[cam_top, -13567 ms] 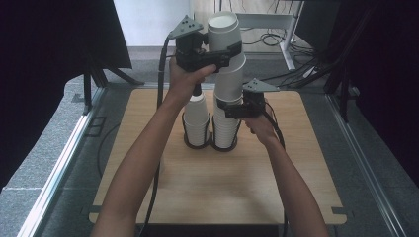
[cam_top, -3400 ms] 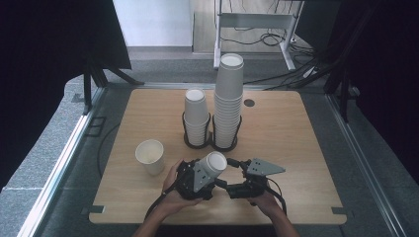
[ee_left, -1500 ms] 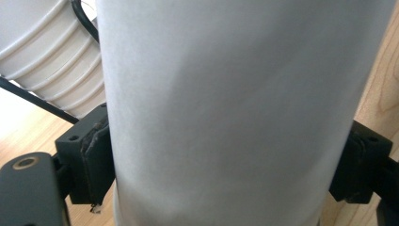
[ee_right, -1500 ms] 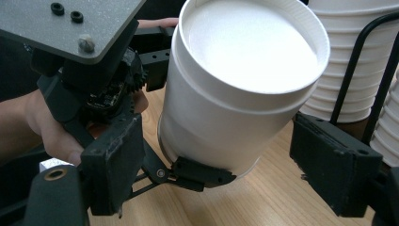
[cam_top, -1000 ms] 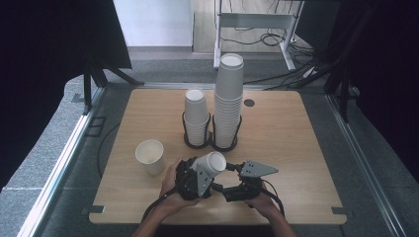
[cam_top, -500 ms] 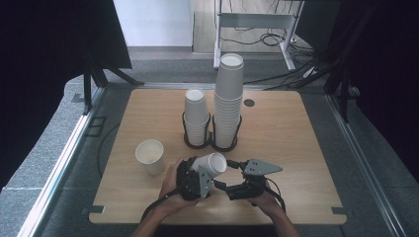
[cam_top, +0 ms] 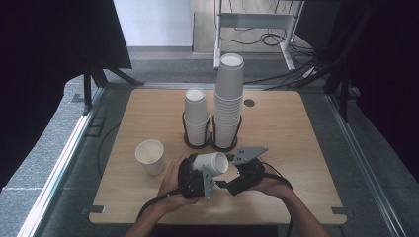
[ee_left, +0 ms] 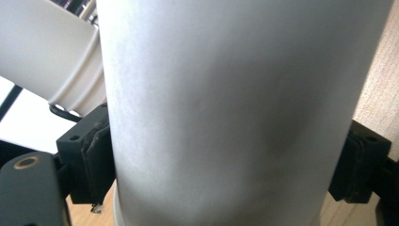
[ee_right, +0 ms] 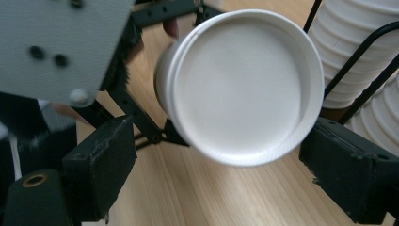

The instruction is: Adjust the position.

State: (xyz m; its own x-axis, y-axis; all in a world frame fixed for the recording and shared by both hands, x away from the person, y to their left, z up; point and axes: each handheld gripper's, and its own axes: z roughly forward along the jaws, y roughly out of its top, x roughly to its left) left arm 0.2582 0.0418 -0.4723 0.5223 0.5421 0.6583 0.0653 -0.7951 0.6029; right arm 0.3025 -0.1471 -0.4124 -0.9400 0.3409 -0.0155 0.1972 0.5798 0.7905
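A white paper cup [cam_top: 213, 162] lies on its side above the table's front. My left gripper [cam_top: 204, 172] is shut on its wall, and both pads press the cup [ee_left: 226, 94] in the left gripper view. My right gripper [cam_top: 229, 181] sits just right of it, pointed at the cup's round end [ee_right: 240, 89]. Its jaws have just been opening and stand open on either side of that end without touching it. A second rim edge shows on the held cup, so it may be two nested cups.
One upright cup [cam_top: 149, 155] stands at the left of the wooden table [cam_top: 296, 148]. Behind the hands, two black wire holders carry a short cup stack [cam_top: 196, 116] and a tall stack [cam_top: 229, 98]. Metal rails run along both table sides.
My right gripper has risen slightly beside the cup. The left gripper and the cup it holds have stayed put.
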